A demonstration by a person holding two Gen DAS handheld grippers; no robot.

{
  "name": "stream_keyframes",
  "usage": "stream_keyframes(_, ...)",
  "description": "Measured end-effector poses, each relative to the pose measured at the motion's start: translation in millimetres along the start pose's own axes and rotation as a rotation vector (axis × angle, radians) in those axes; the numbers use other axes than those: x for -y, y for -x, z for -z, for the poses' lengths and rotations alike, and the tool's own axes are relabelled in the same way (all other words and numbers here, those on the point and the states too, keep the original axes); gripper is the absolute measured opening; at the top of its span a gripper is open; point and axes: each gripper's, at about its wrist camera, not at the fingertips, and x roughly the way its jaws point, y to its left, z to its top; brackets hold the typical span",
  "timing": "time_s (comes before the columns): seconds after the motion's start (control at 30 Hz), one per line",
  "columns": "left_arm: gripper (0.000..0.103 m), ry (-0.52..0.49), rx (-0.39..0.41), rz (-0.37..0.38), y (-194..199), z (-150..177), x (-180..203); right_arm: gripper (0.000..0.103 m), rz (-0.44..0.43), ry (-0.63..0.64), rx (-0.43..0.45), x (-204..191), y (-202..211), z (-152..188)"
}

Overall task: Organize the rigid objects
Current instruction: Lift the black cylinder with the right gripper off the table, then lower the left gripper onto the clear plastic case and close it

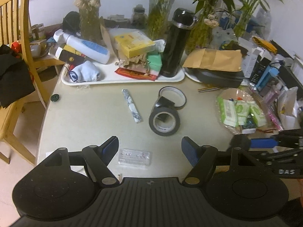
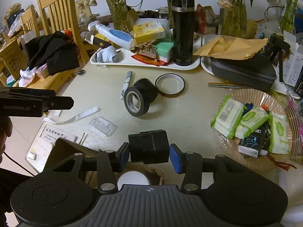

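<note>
Gripping black block [image 2: 149, 147] between right gripper [image 2: 149, 155] pads, above cardboard box [image 2: 106, 154]. Hovering left gripper [image 1: 149, 149] wide open, empty; clear case [image 1: 134, 156] lying crosswise at 12 o'clock, between fingers.

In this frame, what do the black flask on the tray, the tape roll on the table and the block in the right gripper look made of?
Black flask: likely lacquered metal; glossy highlights, silver bands. Tape roll: black vinyl-looking tape, slight sheen, on a pale, probably cardboard core. Black block, held between the right gripper pads: matte, maybe plastic wrapped in tape; seams show, material uncertain.
</note>
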Motion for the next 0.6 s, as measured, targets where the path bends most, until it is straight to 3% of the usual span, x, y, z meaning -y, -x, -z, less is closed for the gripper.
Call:
stream_keyframes(0.33,0.073,0.014,-0.055,-0.022,-37,10,-21,0.049,0.019,0.033,-0.013,-3,-15,-9)
stream_keyframes(0.6,0.073,-0.063,-0.124,-0.037,-65,19,-21,0.049,0.003,0.059,-0.018,-9,-14,-10)
